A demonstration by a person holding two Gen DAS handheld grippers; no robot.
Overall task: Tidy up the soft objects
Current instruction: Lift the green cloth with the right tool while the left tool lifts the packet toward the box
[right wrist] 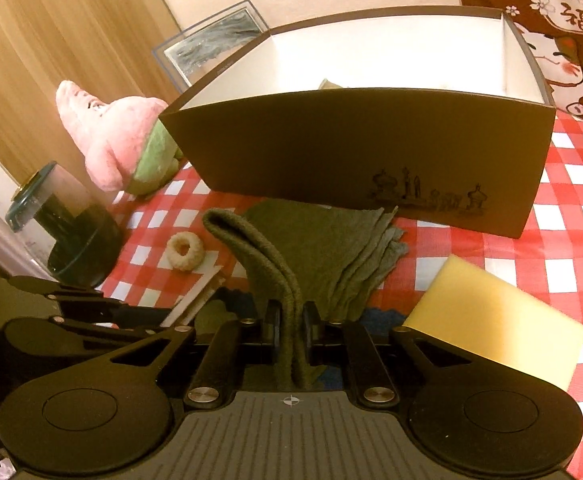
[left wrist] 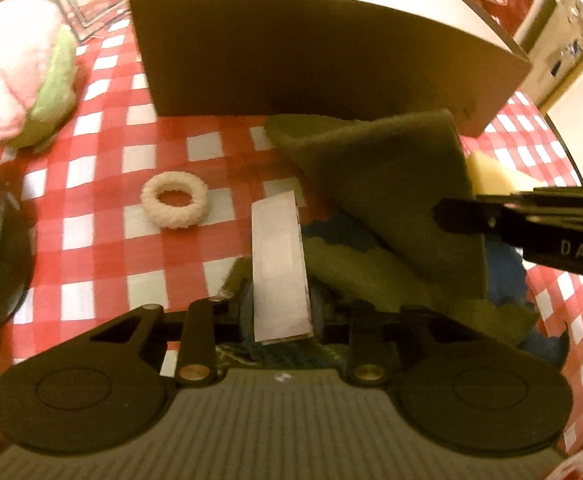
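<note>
Pinching a raised fold of the olive cloth [right wrist: 287,276], the right claw [right wrist: 291,330] is closed tight on it, just in front of the dark box [right wrist: 371,152]. The left claw [left wrist: 281,316] grips a pale flat strip [left wrist: 277,264]. Beside the cloth lie a yellow sponge [right wrist: 491,312] and a cream fuzzy ring [right wrist: 185,250]; a pink plush [right wrist: 111,136] sits left of the box.

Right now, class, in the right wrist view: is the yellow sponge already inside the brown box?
No: the yellow sponge lies on the checked tablecloth in front of the brown box, outside its walls.
</note>
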